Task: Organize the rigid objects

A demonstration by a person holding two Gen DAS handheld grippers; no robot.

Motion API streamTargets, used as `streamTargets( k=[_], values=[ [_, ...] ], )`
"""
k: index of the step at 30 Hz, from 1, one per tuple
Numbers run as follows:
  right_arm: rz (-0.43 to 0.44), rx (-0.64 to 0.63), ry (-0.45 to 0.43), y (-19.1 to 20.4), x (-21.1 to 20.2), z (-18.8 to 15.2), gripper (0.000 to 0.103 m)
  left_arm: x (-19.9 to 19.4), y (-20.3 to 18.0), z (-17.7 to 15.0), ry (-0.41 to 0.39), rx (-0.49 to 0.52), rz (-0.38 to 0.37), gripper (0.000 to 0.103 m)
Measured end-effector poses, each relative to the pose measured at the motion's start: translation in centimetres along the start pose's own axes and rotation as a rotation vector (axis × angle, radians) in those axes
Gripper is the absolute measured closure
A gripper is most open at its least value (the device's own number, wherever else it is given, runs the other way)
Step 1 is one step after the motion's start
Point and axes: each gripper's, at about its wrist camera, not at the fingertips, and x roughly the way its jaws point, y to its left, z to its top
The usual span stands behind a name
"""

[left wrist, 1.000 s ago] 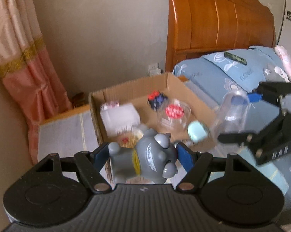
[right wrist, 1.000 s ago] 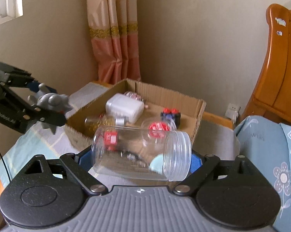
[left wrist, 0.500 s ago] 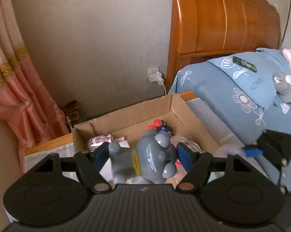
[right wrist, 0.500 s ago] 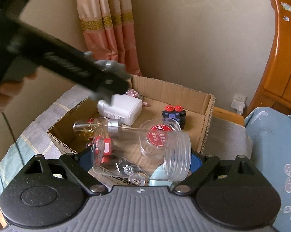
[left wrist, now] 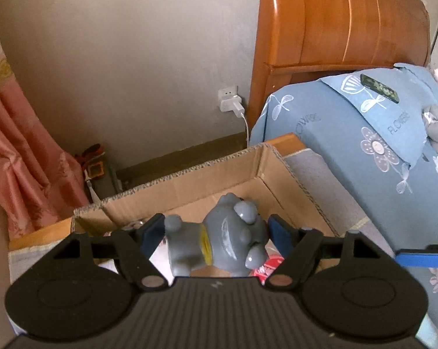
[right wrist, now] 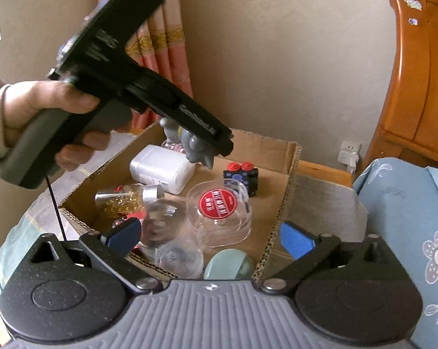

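Grey plastic animal figurine (left wrist: 219,238) sits clamped in your left gripper (left wrist: 216,232) over the brown cardboard box (right wrist: 288,192); your right gripper (right wrist: 210,237) gapes wide, w/ clear plastic jar (right wrist: 172,244) blurred at 6 o'clock inside box.

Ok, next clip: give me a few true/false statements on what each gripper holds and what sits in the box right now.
1. The left gripper grips a grey toy figure. True.
2. The right gripper is clamped on the clear jar. False: it is open, and the jar lies in the cardboard box.
3. The toy figure hangs above the box. True.
4. A white bottle lies in the box. True.
5. The box is empty. False: it holds several items, including a red-labelled clear container.
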Motion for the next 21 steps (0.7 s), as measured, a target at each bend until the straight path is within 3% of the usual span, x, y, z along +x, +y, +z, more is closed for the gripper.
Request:
streamTargets(
  k=[3,13,21],
  values=[
    [-0.002,0.005,-0.008,-0.1,-0.4,0.0,0.000,-0.2,-0.1,0.2,-0.041,-0.009,0.065,0.011],
    [-0.001,0.017,-0.028,0.9,-2.6,-0.4,0.000,-5.8,0.3,-0.9,-0.117,-0.073,0.040,0.007],
    [-0.081,0.045,-0.025,2.4,-6.2,-1.2,0.000,-13.4,-1.5,-5.7,-0.225,-0.054,0.154,0.005]
  ],
)
